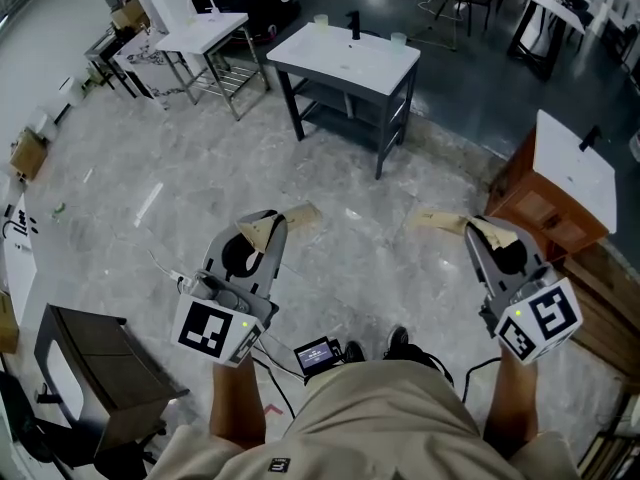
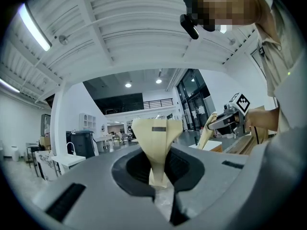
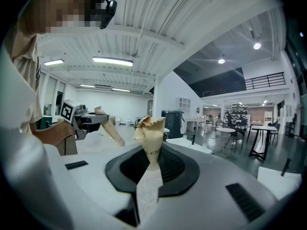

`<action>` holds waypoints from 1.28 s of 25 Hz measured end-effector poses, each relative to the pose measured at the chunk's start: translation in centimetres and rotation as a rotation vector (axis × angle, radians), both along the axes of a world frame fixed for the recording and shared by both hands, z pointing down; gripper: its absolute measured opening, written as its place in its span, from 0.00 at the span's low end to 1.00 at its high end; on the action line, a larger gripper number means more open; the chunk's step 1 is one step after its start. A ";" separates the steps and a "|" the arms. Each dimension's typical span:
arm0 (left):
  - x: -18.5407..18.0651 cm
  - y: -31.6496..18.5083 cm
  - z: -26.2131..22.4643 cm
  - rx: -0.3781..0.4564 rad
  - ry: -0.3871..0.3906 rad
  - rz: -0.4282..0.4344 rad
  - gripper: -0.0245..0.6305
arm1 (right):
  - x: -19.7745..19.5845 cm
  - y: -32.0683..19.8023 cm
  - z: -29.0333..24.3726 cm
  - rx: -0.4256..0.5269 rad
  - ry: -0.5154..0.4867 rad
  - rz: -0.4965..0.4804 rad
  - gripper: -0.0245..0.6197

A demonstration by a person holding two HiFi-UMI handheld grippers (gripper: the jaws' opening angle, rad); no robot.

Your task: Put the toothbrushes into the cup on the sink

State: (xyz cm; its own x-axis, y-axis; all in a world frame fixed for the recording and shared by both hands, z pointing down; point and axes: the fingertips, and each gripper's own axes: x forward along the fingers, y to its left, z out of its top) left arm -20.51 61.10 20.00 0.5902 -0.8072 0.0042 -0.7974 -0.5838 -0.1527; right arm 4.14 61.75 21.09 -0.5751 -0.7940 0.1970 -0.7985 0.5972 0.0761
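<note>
Nothing of the task is looking done yet. The left gripper and right gripper are hovering well short of the sink, fingers clenched together on nothing. What look like two cups are standing at the sink's back edge. No toothbrushes are showing, so everything is remaining.

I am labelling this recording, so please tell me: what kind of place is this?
Probably a large open test hall or showroom: a freestanding sink unit on a polished stone floor, tables and chairs, and a railed mezzanine.
</note>
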 end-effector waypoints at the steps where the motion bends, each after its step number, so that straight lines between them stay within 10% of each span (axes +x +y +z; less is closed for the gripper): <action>1: -0.2 -0.3 0.0 0.001 0.000 0.003 0.10 | -0.2 -0.3 -0.1 0.002 0.000 0.003 0.10; 17: 2.2 -11.1 0.7 -0.015 -0.033 -0.039 0.10 | 3.4 -12.7 0.9 0.004 -0.046 -0.010 0.10; 32: 15.9 -29.5 1.1 -0.055 -0.091 -0.063 0.10 | 16.2 -31.9 2.4 -0.020 -0.109 -0.053 0.10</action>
State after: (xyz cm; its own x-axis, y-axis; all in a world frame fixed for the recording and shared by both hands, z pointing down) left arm -4.61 31.59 21.07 0.5337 -0.8397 0.1004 -0.8170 -0.5426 -0.1950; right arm 20.37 29.82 23.46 -0.6350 -0.7584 0.1467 -0.7686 0.6393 -0.0219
